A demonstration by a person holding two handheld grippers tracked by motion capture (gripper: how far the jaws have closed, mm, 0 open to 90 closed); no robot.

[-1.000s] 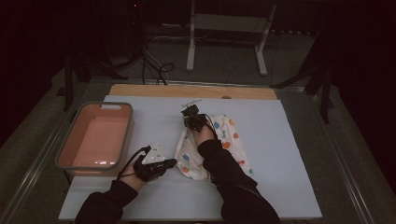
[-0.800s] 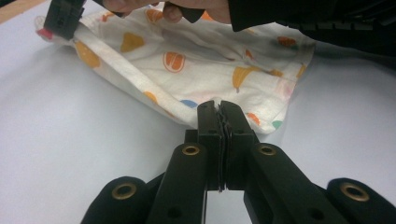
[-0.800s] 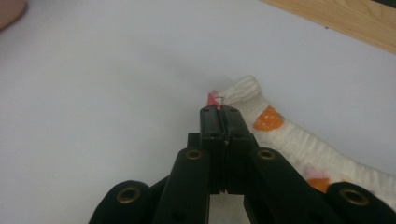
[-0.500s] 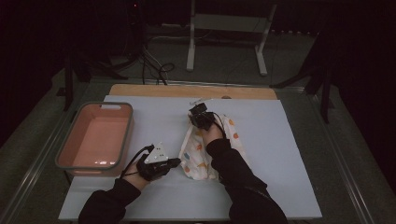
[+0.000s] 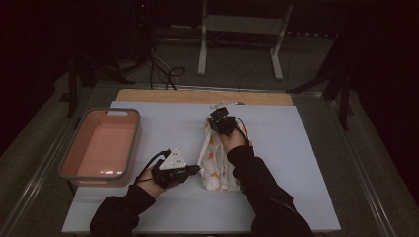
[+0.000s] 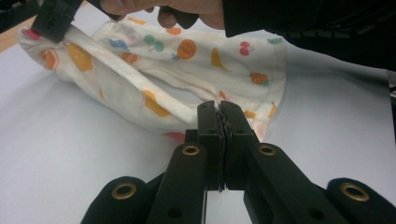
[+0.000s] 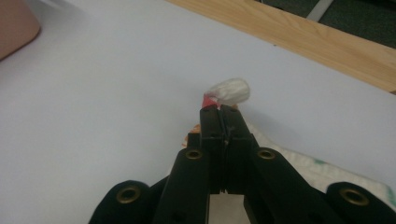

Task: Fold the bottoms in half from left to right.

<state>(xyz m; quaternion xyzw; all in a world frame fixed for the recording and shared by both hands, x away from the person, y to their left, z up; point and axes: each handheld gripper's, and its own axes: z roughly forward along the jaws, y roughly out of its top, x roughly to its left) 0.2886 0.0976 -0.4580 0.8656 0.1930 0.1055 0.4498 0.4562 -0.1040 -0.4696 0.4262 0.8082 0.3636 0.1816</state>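
Item: fruit-print cloth (image 5: 217, 163), white with small coloured fruit shapes, lying near the middle of the pale counter (image 5: 306, 163), half folded lengthwise.

Left tool (image 5: 193, 169): jaws pressed together and pinching the cloth's near edge, as the left gripper view is showing at the jaw tips (image 6: 219, 108). It is sitting low and level beside the cloth, apparently anchoring that end while the other is being drawn over.

Right tool (image 5: 215, 120): jaws pressed together on a rolled corner of the cloth (image 7: 229, 91), which is sticking out just past the tips. It is holding the far end raised, so a hemmed edge is running taut between the two tools (image 6: 135, 88); this is reading as a fold in progress, with the top layer being carried across.

Pink bin (image 5: 101, 145): standing open at the counter's left, well apart from the cloth; probably waiting for it once folded.

Hidden or unclear: the right forearm and sleeve (image 5: 257, 182) are covering the cloth's right side, so the reach of its lower layer is not readable. How much fabric is sitting inside either pinch cannot be told. The room beyond the counter is lying in darkness; a stand's legs (image 5: 237, 54) are barely showing.
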